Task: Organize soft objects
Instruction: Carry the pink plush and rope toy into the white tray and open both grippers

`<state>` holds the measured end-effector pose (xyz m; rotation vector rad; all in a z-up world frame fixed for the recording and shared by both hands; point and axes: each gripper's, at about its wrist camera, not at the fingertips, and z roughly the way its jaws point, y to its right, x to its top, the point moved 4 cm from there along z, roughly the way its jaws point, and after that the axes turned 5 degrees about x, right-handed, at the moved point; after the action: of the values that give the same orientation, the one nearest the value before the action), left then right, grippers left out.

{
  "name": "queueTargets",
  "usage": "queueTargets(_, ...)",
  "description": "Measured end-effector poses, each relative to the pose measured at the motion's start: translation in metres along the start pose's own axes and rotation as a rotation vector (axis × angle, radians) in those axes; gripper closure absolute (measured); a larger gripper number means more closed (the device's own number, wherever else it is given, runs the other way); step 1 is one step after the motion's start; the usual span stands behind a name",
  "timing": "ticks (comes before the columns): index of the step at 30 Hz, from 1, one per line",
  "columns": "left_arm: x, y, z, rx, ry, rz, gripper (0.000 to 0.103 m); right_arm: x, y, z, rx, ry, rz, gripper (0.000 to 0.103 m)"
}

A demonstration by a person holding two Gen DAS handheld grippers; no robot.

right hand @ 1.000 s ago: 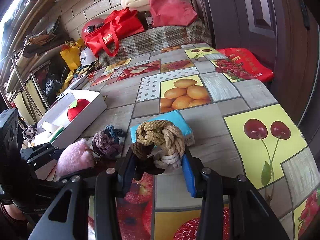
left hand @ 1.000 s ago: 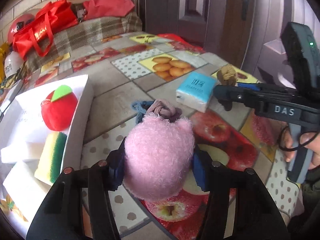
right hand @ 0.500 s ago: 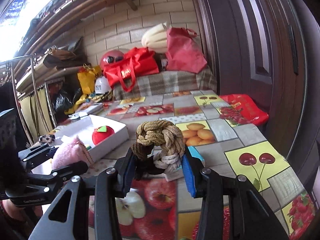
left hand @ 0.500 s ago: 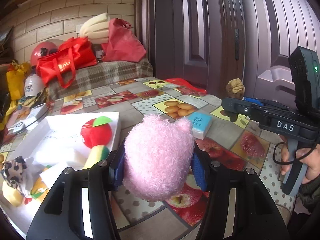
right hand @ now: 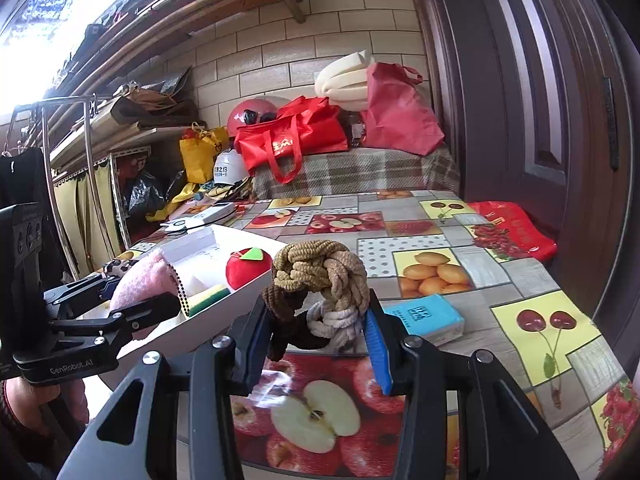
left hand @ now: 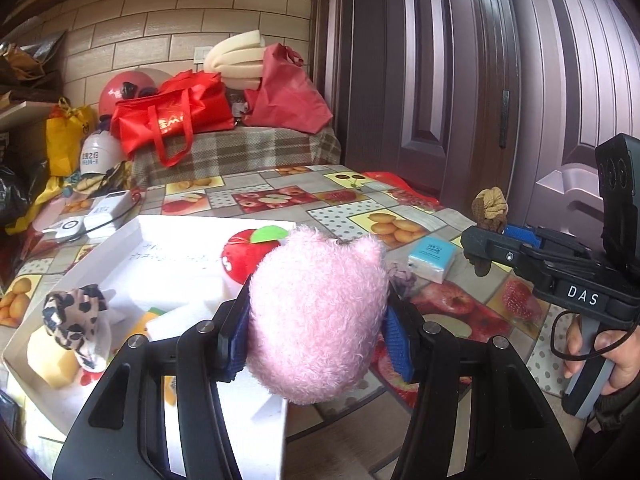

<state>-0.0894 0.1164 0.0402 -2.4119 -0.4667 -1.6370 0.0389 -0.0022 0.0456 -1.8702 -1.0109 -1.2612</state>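
Note:
My left gripper is shut on a fluffy pink plush toy, held in the air above the near right corner of the white box. The box holds a red plush apple, sponges and a leopard-print scrunchie. My right gripper is shut on a braided brown, tan and white rope knot, lifted over the fruit-print tablecloth. In the left wrist view that right gripper with the knot hangs to the right. The left gripper with the pink plush toy shows in the right wrist view.
A blue tissue pack lies on the table, with a purple scrunchie beside it. A red packet lies at the far right edge. Red bags, a helmet and foam rolls sit on a plaid bench behind. A dark door stands at right.
Both grippers rose from the tabletop with their loads and tilted up. The left one carried the pink plush toward the white box; the scrunchies stayed on the table.

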Motion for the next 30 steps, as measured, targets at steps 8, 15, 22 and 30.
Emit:
queueTargets(8, -0.003, -0.025, -0.007, 0.043, 0.012, -0.022, 0.047, -0.001, -0.027, 0.014, 0.036, -0.019, -0.048, 0.06)
queueTargets(15, -0.005, -0.037, -0.011, 0.064, 0.018, -0.022, 0.047, -0.001, -0.043, 0.023, 0.058, -0.032, -0.065, 0.06)
queueTargets(22, -0.007, -0.047, -0.016, 0.09, 0.026, -0.009, 0.047, -0.002, -0.056, 0.033, 0.082, -0.053, -0.071, 0.06)
queueTargets(30, -0.012, -0.108, -0.033, 0.207, 0.053, -0.102, 0.047, -0.004, -0.078, 0.045, 0.137, -0.07, -0.082, 0.06)
